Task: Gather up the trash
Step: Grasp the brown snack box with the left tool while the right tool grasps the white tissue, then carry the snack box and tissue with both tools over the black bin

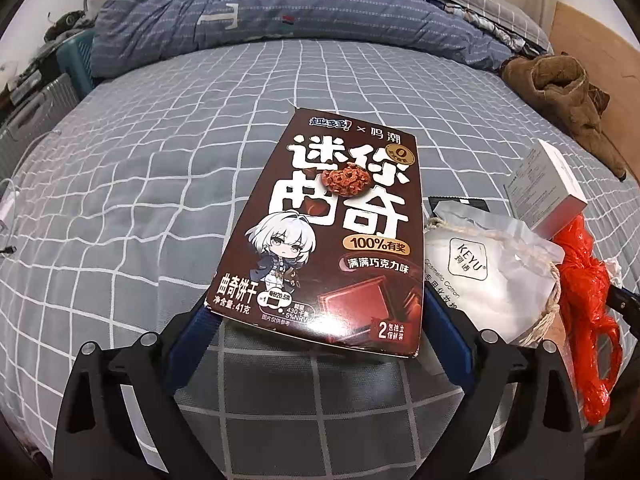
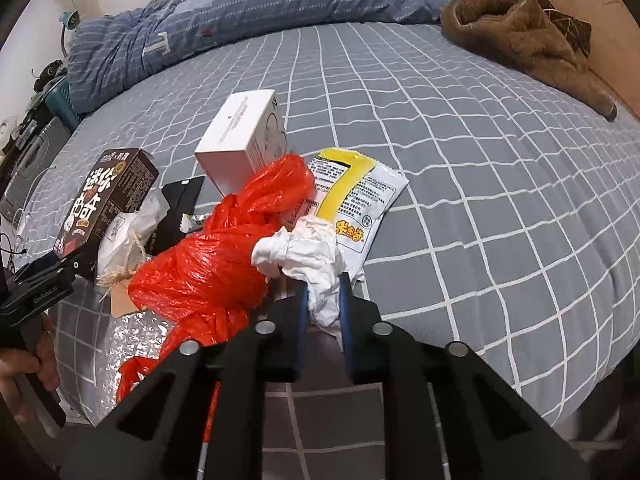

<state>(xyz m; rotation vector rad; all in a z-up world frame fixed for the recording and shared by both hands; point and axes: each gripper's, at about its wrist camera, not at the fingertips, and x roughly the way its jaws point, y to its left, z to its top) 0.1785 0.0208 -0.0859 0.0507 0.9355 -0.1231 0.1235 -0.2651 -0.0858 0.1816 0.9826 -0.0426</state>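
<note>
on the checked bed sheet (image 1: 140, 208), the left gripper (image 1: 316, 312) pinched a brown cookie box (image 1: 340, 232). the right gripper (image 2: 324, 280) squeezed crumpled white tissue (image 2: 308, 256) beside a red plastic bag (image 2: 216, 264).

Both wrist views look low across the bed (image 1: 160, 160), sharing the trash pile.

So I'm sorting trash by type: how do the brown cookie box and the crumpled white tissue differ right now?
The cookie box is a stiff, flat-sided carton with dark brown print; the tissue is a soft, plain white wad. The box sits between the widely spread fingers of the left tool; the tissue is pinched between the narrowly set fingers of the right tool. The box looks far bigger. Both are held over the checked bedsheet.
</note>
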